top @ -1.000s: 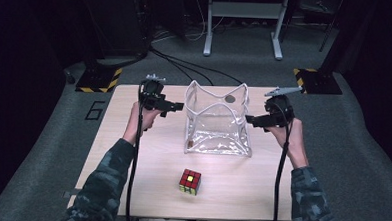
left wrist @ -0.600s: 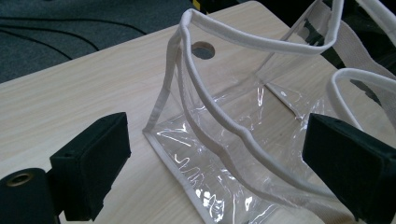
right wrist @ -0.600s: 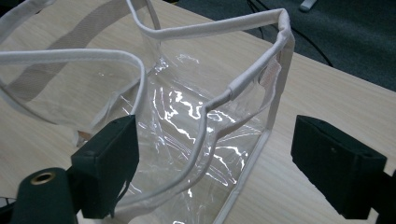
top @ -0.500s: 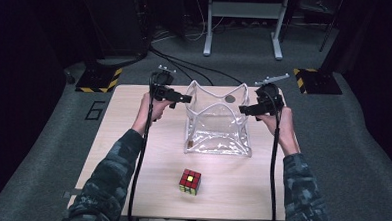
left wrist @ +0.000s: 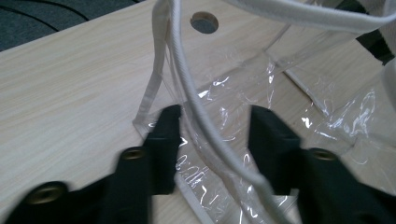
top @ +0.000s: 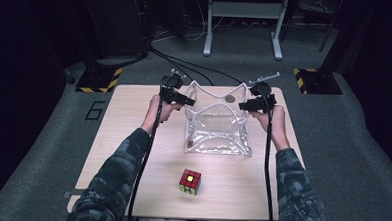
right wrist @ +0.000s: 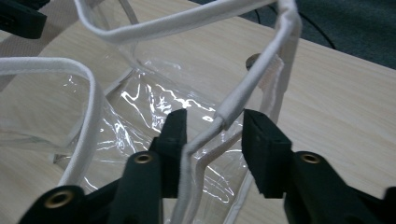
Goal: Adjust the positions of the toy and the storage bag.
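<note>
Clear plastic bag stands open mid-table, and both the left hand-held gripper and right hand-held gripper have moved in from its sides, jaws just closing around the white rim cord but not yet pinching it, so a two-sided grip looks imminent.

The high view looks forward and down from above the person's side of the wooden table, far enough back to take in the whole tabletop and the floor beyond at twelve o'clock. The left gripper view rides close behind its own black jaws, looking down at the clear plastic bag and its white trim, with the tabletop's round hole at twelve o'clock. The right gripper view sits equally near, facing the bag from the opposite side. All three views share the bag and the table around it.
</note>
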`<action>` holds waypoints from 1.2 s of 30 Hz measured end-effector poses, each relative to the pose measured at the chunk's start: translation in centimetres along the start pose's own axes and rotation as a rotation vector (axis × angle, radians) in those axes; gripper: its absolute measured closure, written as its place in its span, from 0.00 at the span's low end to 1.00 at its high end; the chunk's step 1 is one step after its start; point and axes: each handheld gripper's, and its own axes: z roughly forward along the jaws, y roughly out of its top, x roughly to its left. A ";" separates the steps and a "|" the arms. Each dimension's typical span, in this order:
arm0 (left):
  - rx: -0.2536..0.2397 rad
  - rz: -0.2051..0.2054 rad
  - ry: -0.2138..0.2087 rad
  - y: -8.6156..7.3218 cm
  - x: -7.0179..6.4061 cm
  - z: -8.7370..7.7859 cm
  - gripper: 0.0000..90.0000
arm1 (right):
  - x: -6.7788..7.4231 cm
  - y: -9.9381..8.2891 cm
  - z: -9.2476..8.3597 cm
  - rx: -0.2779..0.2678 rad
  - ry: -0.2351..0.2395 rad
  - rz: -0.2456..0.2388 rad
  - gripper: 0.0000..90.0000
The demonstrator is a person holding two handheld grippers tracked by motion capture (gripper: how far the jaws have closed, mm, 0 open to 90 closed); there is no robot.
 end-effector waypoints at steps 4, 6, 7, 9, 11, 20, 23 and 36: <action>0.013 0.003 0.023 -0.4 0.2 0.0 0.86 | 0.0 -0.2 -0.1 0.000 -0.025 0.006 0.85; 0.016 0.004 0.029 -0.6 0.5 -0.1 0.92 | -0.3 -0.3 -0.2 -0.006 -0.034 0.011 0.90; 0.018 0.006 0.037 -0.7 0.6 -0.1 0.95 | -0.5 -0.4 -0.2 -0.008 -0.036 0.017 0.92; 0.013 -0.001 0.044 -1.0 0.9 -0.3 0.98 | -0.8 -0.6 -0.3 -0.015 -0.035 0.029 0.94; 0.010 0.001 0.050 -1.2 1.0 -0.4 0.98 | -1.0 -0.8 -0.4 -0.029 -0.044 0.037 0.96; -0.031 -0.008 0.071 -1.7 1.4 -2.1 0.98 | -1.0 -1.0 -0.8 -0.068 -0.075 0.026 0.97; -0.036 -0.010 0.073 -1.8 1.7 -2.9 0.98 | -0.6 -0.7 -1.0 -0.076 -0.071 0.016 0.97; -0.048 -0.032 0.089 -2.4 3.4 -5.0 0.98 | 1.7 1.0 -0.6 -0.092 -0.050 -0.037 0.97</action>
